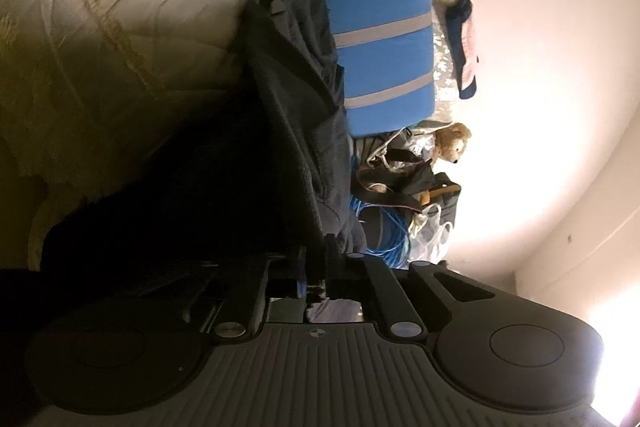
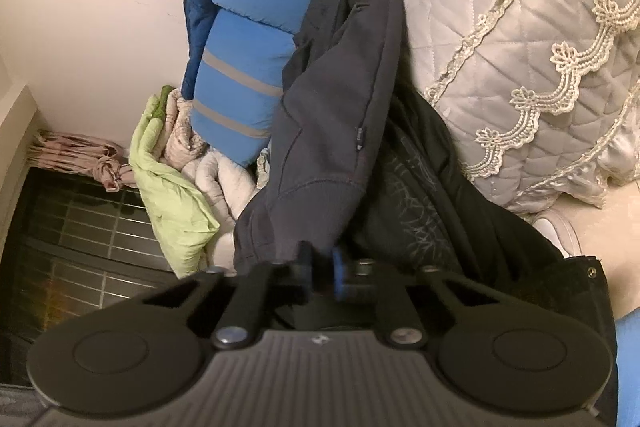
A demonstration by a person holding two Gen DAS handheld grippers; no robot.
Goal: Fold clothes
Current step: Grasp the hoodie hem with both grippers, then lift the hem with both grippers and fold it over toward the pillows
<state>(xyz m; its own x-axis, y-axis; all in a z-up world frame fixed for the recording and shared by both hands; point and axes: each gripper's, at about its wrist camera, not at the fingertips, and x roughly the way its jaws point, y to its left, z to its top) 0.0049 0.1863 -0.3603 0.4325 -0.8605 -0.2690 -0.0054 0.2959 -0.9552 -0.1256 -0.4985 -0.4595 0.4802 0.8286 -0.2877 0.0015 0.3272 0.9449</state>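
A dark navy sweatshirt [image 2: 332, 107], soft fleecy knit with a ribbed cuff and stitched seams, hangs stretched over the quilted, lace-trimmed bedspread [image 2: 500, 27], beside blue grey-striped pillows [image 2: 248, 67]. The right gripper [image 2: 318, 267] has its jaws pinching the cuff; the left gripper [image 1: 316, 263] pinches the sweatshirt's edge, jaws pressed together.

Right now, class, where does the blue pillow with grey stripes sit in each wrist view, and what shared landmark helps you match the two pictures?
Left wrist view: the blue striped pillow is upper centre, right of the dark garment.
Right wrist view: the pillow is upper centre-left, left of the garment.
Shared landmark: the quilted bedspread across the garment from the pillow.
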